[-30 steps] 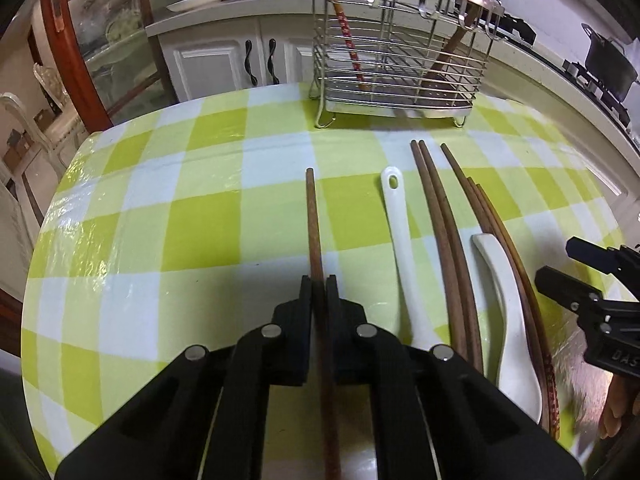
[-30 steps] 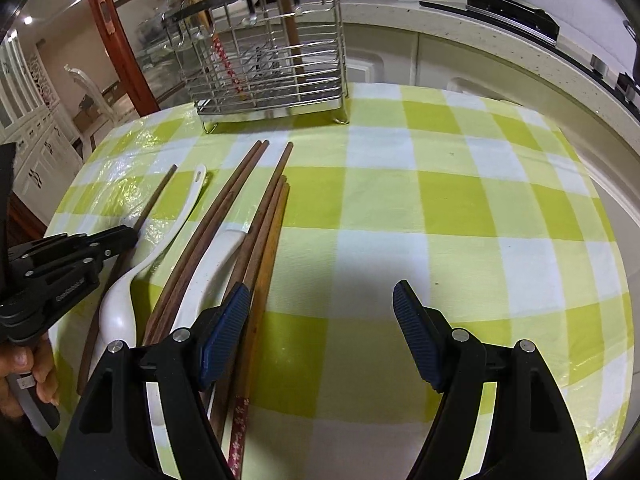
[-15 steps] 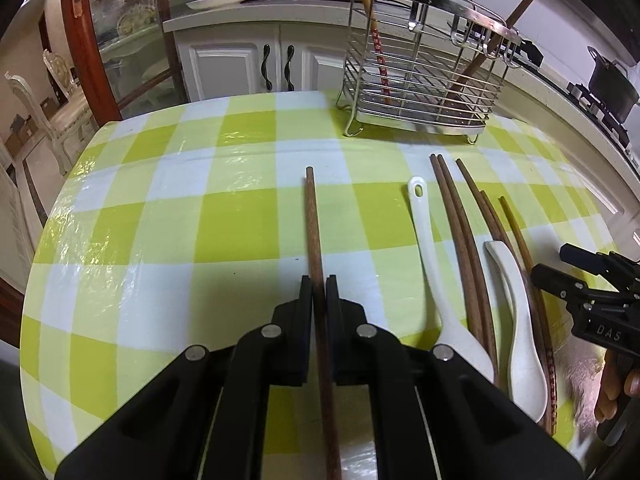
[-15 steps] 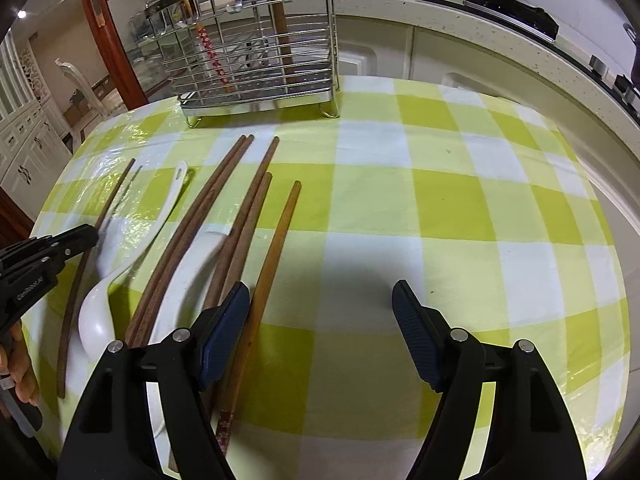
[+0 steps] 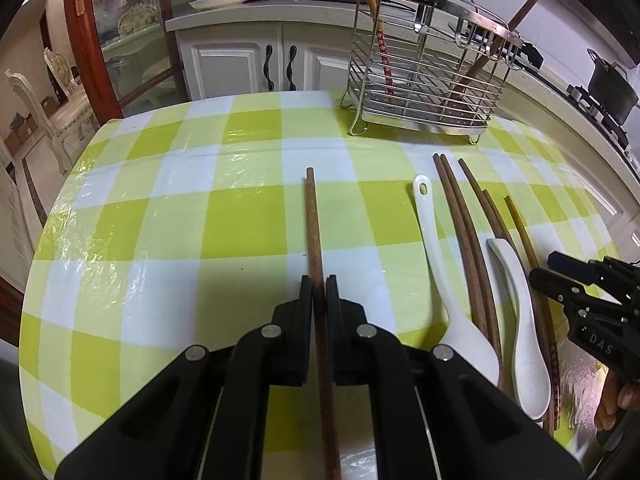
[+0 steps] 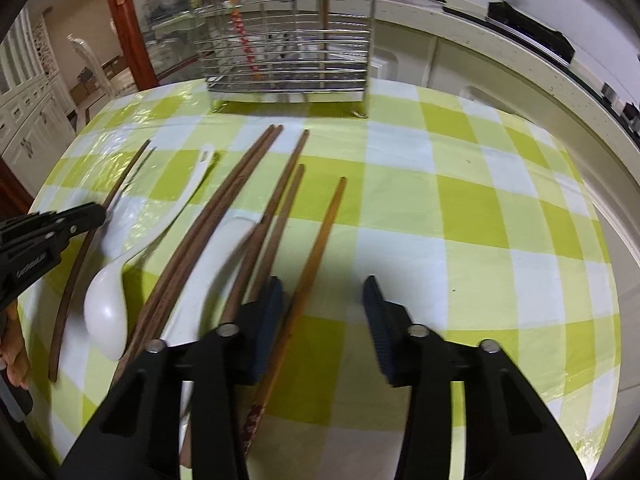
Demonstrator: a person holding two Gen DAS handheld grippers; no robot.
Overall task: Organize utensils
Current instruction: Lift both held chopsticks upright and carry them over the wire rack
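My left gripper point(image 5: 319, 284) is shut on a dark brown chopstick point(image 5: 312, 216) that points away over the checked tablecloth; the same gripper point(image 6: 90, 216) shows at the left of the right wrist view. My right gripper point(image 6: 322, 284) is closing, and a light orange chopstick point(image 6: 320, 240) lies between its jaws against the left blue pad point(image 6: 268, 320), while the right pad stands apart from it. Beside it lie several dark chopsticks point(image 6: 224, 216) and two white spoons point(image 6: 108, 304) point(image 5: 524, 320). A wire utensil rack point(image 5: 424, 80) stands at the far side with two sticks in it.
The round table's edge point(image 5: 48, 240) curves close on the left and right. White cabinets point(image 5: 240, 64) and a counter run behind the rack. A black pot point(image 5: 612, 84) sits on the stove at far right. A person's fingers point(image 5: 616, 400) hold the right gripper.
The right gripper's jaws have narrowed a lot, and the light orange chopstick, pushed away from the pile, now lies between them. The left gripper keeps its grip on the dark chopstick.
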